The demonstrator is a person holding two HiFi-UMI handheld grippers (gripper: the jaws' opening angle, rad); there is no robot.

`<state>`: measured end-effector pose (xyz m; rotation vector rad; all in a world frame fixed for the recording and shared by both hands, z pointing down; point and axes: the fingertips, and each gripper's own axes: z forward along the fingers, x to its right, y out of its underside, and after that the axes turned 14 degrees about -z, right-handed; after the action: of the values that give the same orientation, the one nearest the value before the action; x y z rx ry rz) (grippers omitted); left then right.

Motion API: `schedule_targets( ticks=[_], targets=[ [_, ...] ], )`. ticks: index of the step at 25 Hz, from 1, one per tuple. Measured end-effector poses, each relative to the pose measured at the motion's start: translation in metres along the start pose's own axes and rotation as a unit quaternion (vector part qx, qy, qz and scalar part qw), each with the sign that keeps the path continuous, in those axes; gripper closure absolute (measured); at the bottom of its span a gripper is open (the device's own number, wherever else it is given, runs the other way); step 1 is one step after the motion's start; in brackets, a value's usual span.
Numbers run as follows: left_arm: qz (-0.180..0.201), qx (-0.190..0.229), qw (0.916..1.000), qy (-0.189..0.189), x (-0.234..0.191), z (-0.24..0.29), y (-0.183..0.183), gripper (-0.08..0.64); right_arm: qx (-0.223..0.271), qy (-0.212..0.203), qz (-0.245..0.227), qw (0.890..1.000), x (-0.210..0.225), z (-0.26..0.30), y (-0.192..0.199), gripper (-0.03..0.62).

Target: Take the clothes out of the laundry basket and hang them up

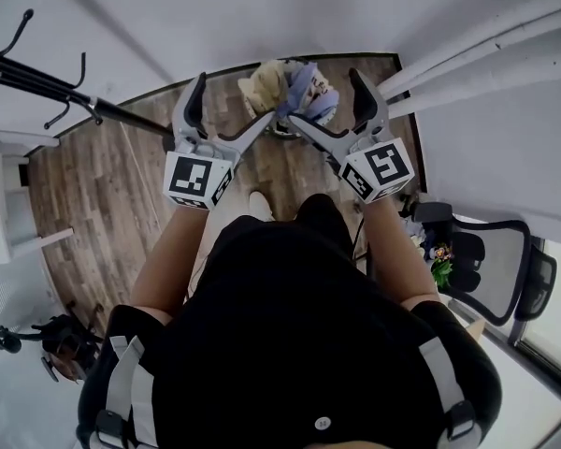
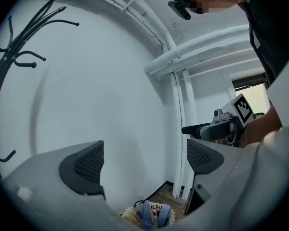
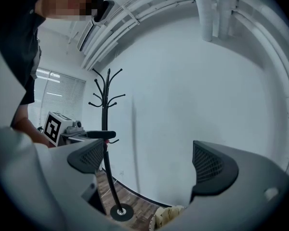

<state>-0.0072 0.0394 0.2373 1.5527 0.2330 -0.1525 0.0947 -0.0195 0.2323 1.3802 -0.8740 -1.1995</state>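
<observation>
The laundry basket [image 1: 282,127] stands on the wood floor by the wall, heaped with cream and pale blue clothes [image 1: 294,90]. Both grippers are held up in front of me, above and short of it. My left gripper [image 1: 234,98] is open and empty, and so is my right gripper [image 1: 325,96]. The clothes [image 2: 147,214] show low between the jaws of the left gripper [image 2: 143,160]. In the right gripper view the right gripper [image 3: 149,160] frames bare wall, with the clothes [image 3: 168,218] at the bottom edge. A black coat rack [image 3: 106,129] stands left of the basket.
The coat rack [image 1: 65,87] reaches across the upper left of the head view. White pipes [image 1: 486,45] run along the wall at right. A black office chair [image 1: 491,260] stands at my right, a white cabinet [image 1: 5,195] at my left.
</observation>
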Motion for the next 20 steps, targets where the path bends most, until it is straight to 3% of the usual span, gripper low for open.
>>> schedule_targets(
  ticks=[13, 20],
  targets=[
    [-0.024, -0.009, 0.9964, -0.081, -0.074, 0.127, 0.007, 0.02, -0.005, -0.073, 0.016, 0.997, 0.121, 0.107, 0.045, 0.034],
    [-0.061, -0.045, 0.9837, -0.163, -0.124, 0.191, 0.059, 0.028, -0.05, -0.152, 0.019, 0.987, 0.172, 0.163, 0.125, 0.078]
  ],
)
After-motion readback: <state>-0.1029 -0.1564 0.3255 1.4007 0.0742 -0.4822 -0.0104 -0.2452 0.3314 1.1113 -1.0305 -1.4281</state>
